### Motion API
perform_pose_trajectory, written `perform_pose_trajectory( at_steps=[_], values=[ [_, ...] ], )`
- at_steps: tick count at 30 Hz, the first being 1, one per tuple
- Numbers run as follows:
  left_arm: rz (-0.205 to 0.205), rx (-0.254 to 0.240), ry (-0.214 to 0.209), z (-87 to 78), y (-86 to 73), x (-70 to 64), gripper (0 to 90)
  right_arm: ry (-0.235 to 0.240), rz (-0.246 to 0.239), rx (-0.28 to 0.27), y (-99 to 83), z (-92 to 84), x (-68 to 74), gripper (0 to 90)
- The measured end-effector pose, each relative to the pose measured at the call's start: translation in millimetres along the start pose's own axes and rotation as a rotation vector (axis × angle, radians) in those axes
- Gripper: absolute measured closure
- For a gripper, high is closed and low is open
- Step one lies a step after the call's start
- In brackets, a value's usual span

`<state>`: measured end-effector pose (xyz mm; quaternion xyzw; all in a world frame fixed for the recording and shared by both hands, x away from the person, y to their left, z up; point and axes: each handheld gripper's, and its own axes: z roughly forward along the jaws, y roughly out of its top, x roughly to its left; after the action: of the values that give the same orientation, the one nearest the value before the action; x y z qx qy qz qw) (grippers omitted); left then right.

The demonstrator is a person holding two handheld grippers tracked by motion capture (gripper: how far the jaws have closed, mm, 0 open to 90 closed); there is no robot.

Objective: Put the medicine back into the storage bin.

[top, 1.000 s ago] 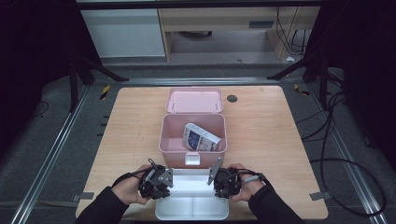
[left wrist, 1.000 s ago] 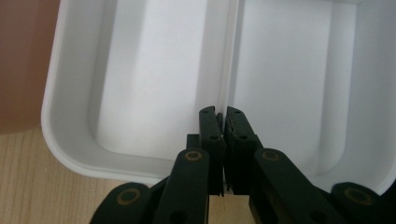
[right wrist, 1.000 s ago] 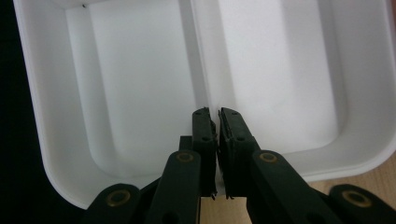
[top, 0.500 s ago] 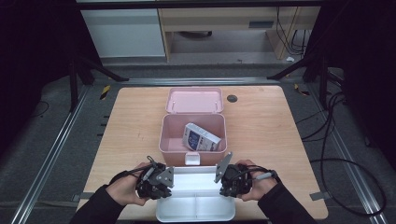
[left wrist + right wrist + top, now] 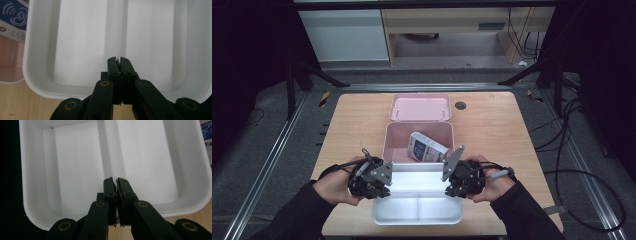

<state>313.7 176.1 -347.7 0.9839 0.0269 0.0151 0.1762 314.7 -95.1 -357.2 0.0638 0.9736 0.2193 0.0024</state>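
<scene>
white two-compartment tray (image 5: 418, 216) | left gripper (image 5: 119, 61), right gripper (image 5: 114, 181) both pinching its divider

In the high view, the jaws of the left gripper (image 5: 371, 179) and the right gripper (image 5: 461, 178) are hidden under their bodies and grey plates, so their grip on the white tray (image 5: 418, 216) cannot be read there. The print on the blue-and-white box (image 5: 427, 148) is too small to read. The left gripper view cuts that box (image 5: 15, 15) at the top-left corner and the tray (image 5: 37, 62) at 2 edges.
</scene>
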Motion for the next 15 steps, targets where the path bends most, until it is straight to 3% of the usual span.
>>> perform_pose_trajectory(
  at_steps=[8,15],
  values=[
    [0.008,-0.007,0.022,-22.7,9.1,41.8,88.0,-0.046,-0.014,-0.041,12.9,-22.3,-34.2,86.7],
    [0.019,-0.017,0.029,-25.9,13.8,82.2,88.0,-0.066,-0.014,-0.061,18.9,-31.9,-69.7,86.8]
  ],
)
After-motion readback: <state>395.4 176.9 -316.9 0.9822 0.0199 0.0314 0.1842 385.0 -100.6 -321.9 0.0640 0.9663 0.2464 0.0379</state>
